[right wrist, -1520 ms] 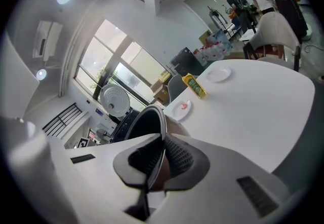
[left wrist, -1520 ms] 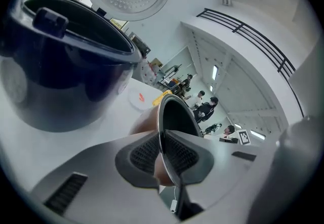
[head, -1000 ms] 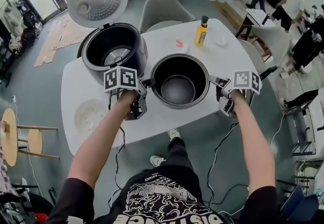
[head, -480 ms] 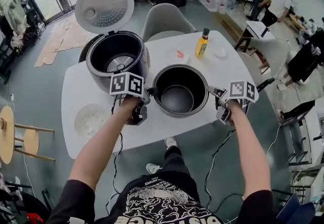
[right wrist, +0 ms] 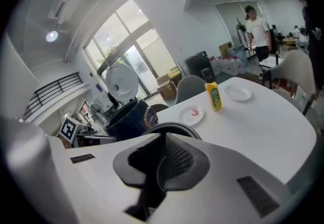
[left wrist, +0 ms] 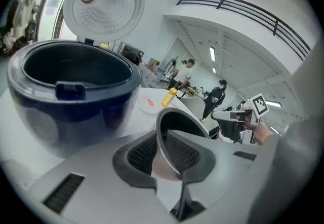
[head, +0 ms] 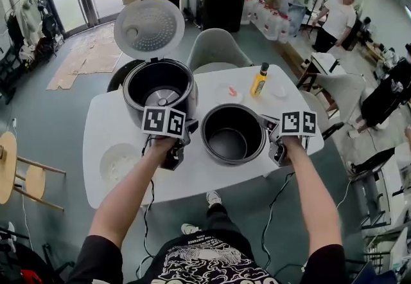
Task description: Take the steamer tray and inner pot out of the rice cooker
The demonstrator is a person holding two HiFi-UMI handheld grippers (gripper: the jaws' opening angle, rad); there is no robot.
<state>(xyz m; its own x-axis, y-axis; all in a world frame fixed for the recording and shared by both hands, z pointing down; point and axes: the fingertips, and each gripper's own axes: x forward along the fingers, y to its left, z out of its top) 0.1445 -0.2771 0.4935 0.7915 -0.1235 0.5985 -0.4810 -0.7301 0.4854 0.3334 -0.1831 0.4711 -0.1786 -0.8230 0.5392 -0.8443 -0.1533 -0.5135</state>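
Inner pot (head: 232,135) looks stiff, slick-rimmed and fairly light, best held as now: left gripper (head: 191,130) pinching its rim at 9 o'clock, right gripper (head: 270,136) at 3 o'clock.

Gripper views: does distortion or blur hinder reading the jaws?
Left gripper view: heavy fisheye bend, dark corners, yet the left gripper and inner pot rim read sharply; rice cooker slightly soft. Right gripper view: same bend; right gripper clear, one pad in shadow.

No words can be read from here. The shirt (head: 207,267) has white lettering, too cut off to read.
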